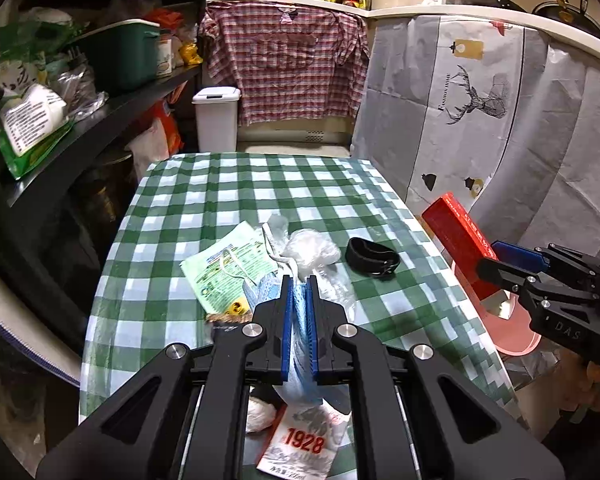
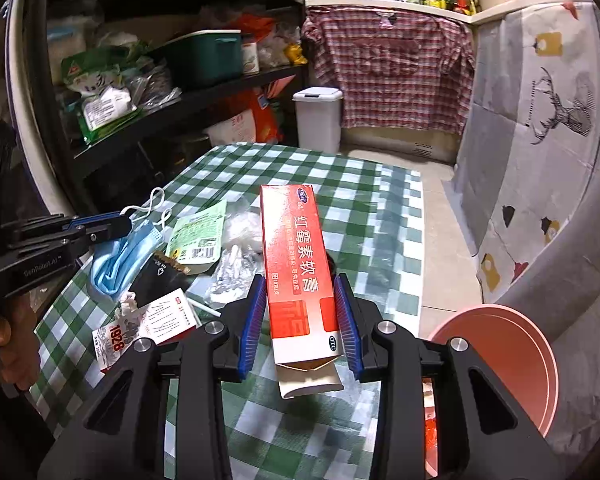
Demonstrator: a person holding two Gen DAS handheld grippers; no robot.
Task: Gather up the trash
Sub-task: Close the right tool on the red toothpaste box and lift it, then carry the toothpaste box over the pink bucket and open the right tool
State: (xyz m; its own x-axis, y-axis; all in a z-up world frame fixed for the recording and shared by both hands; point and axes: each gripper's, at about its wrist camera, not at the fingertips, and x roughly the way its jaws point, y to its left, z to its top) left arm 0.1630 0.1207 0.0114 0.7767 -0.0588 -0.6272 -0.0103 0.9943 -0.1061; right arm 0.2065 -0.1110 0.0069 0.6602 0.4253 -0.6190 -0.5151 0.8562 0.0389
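Observation:
My left gripper [image 1: 299,280] is shut on a light blue face mask [image 1: 299,320], lifted over the green-checked table [image 1: 260,184]. In the right wrist view the face mask [image 2: 116,264] hangs from the left gripper [image 2: 124,222], with its white ear loops above. My right gripper [image 2: 300,280] is shut on a long red ointment box [image 2: 296,248] with an open flap near the camera. The left wrist view shows the right gripper [image 1: 490,258] holding that red box [image 1: 456,232] above a pink bin [image 1: 516,332] beside the table.
On the table lie a green packet [image 1: 228,268], crumpled clear plastic [image 1: 312,252], a black band [image 1: 372,258] and a "1928" carton [image 1: 300,440]. A white lidded bin [image 1: 216,118] stands on the floor beyond the table. Stocked black shelves [image 1: 100,120] run along the left.

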